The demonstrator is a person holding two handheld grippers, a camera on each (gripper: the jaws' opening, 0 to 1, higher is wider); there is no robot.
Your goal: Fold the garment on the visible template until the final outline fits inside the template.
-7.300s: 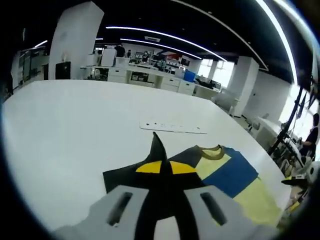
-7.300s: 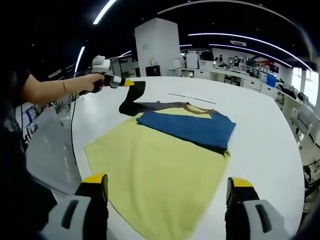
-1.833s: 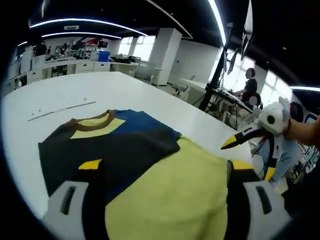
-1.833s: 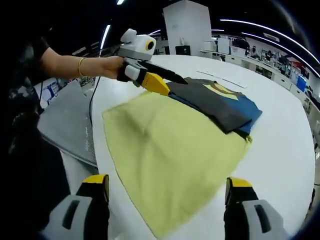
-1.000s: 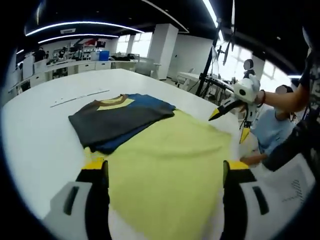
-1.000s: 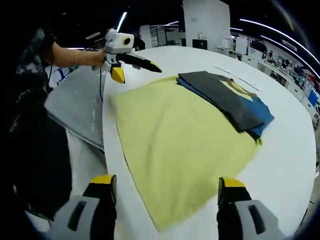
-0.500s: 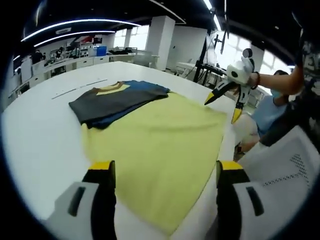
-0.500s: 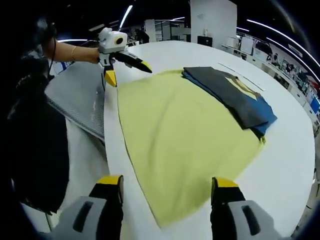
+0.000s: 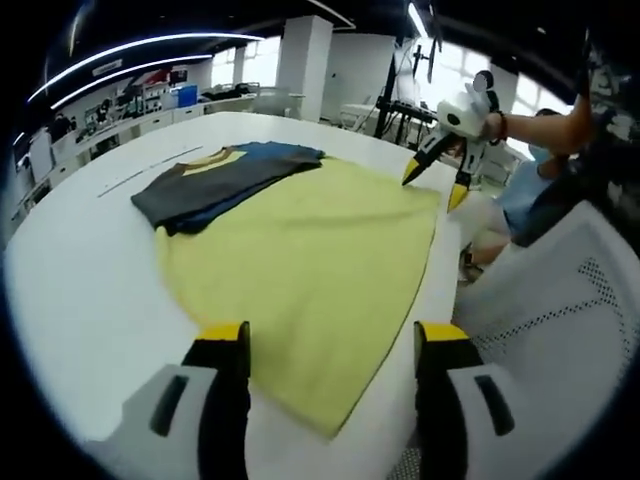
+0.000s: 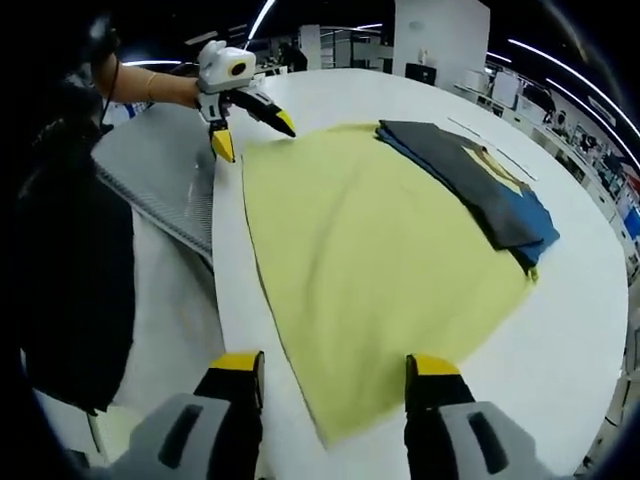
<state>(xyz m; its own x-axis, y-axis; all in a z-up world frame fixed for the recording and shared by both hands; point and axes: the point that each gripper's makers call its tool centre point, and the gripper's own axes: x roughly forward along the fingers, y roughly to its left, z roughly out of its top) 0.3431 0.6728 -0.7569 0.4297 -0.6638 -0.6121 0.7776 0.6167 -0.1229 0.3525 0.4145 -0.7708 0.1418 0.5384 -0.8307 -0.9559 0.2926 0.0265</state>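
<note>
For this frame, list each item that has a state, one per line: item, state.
left hand-held gripper: open, at the hem corner, holding nothing
right hand-held gripper: open, at the other hem corner, holding nothing
garment: flat on the table, dark sleeves folded over the collar end, yellow body unfolded

Garment (image 9: pixel 300 250) (image 10: pixel 380 250) flat on white table, partly folded.
Lower body a broad pale-yellow panel, spread smooth, hem corner near the table edge. Upper part blue with a dark grey sleeve folded across it, brown collar with yellow patch showing at the far end. No template outline can be made out.
</note>
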